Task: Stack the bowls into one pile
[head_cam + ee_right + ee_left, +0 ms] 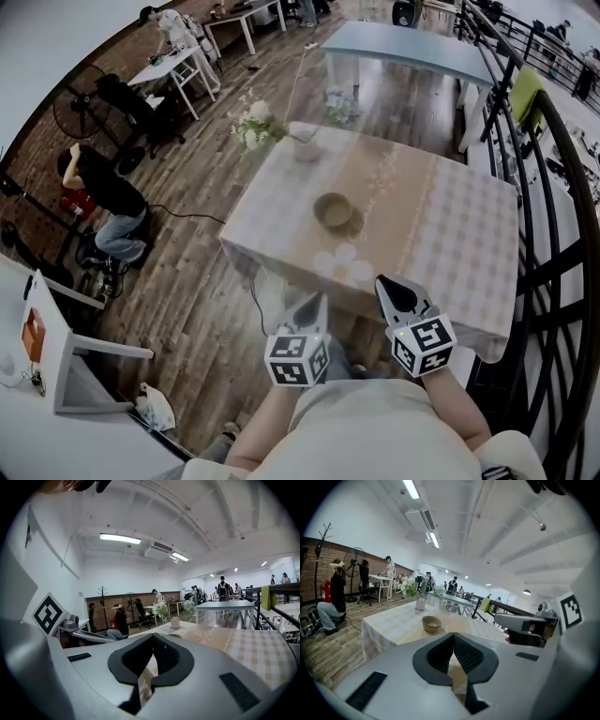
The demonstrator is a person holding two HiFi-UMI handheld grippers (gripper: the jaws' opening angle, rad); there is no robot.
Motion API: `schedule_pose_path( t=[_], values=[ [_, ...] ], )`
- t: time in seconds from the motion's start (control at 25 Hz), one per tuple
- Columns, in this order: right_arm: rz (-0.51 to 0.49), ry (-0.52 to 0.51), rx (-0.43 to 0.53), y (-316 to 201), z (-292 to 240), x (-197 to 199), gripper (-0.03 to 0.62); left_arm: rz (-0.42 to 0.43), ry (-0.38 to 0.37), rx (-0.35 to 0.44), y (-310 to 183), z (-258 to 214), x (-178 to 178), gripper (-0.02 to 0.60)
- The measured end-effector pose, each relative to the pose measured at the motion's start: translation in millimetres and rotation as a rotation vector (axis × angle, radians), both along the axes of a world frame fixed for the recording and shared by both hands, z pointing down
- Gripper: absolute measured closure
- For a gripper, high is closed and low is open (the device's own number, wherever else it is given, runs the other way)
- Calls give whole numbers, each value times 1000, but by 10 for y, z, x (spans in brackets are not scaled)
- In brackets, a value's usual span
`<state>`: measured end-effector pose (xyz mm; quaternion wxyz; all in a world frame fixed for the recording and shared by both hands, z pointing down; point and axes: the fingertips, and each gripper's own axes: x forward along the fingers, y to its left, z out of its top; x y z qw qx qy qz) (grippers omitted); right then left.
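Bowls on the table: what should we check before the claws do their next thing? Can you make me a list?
1. Bowls sit in one pile in the middle of the table, and no loose bowl shows: ok.
2. How many bowls are in the pile: cannot tell.
3. Left claw shut with nothing in it: ok.
4. Right claw shut with nothing in it: ok.
5. Both claws well short of the pile, touching nothing: ok.
6. Vase upright near the table's far edge, apart from the pile: ok.
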<state>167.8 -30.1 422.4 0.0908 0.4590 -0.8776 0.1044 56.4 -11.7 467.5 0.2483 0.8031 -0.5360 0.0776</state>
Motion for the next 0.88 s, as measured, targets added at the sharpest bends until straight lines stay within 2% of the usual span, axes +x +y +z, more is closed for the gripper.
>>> schedule_pose_path(
  t=[0.28, 0.88],
  values=[
    [-1, -11, 5, 183, -16, -60, 592, 7, -2, 22, 153, -71, -23, 577],
    [-2, -7, 10, 226, -27, -137, 594, 10, 11, 33, 200, -99, -48, 577]
  ],
)
